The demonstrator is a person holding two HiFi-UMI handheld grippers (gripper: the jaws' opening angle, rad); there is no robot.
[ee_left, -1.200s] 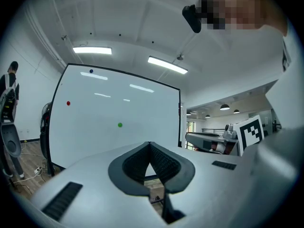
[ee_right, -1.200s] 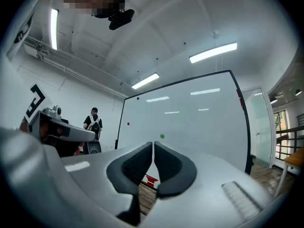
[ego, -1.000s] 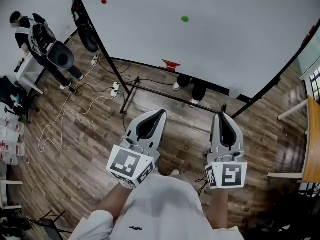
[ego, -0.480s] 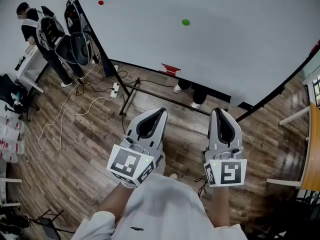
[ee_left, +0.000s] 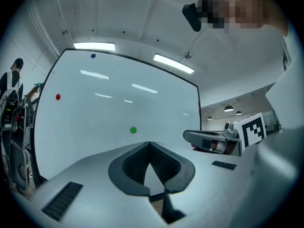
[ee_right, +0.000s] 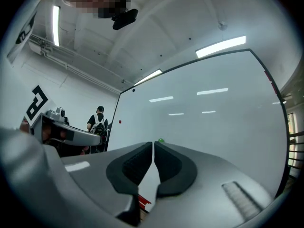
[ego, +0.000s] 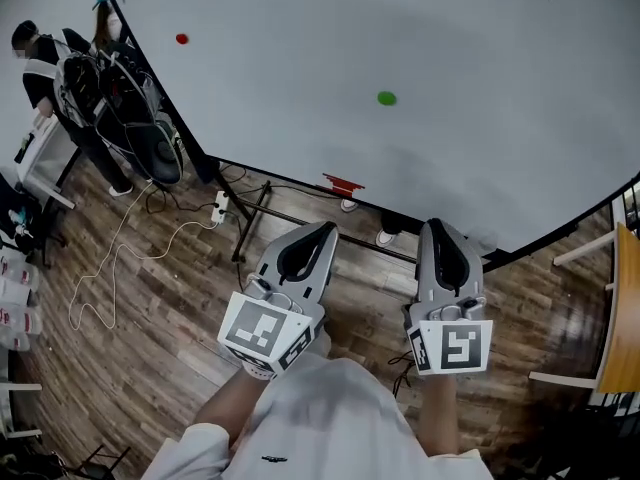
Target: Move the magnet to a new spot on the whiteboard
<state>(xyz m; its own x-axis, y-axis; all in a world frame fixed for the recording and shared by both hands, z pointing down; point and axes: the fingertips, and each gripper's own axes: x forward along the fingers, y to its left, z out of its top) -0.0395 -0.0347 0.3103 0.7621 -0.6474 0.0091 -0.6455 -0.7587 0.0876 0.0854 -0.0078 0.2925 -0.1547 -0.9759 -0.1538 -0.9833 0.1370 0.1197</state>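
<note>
Left gripper (ego: 324, 229) and right gripper (ego: 441, 227) are both pinched closed, nothing held. The green magnet (ego: 386, 98) is stuck on the whiteboard (ego: 470, 38) up ahead, well apart from both, roughly between them. It's lined up right over the right gripper's tips, so that side is probably better placed tbh.

Landmark: power strip (ego: 218, 209) on the wood-plank floor (ego: 150, 318). A white cable (ego: 105, 268) loops off to its left; further left and up, a person (ego: 40, 68) stands by a white table (ego: 40, 163), with a dark bulky item (ego: 160, 158), possibly a bag, between them and the strip. Right of the strip are a small red fitting (ego: 343, 184) and a white shoe (ego: 385, 238); far right, a wooden panel (ego: 620, 298).
</note>
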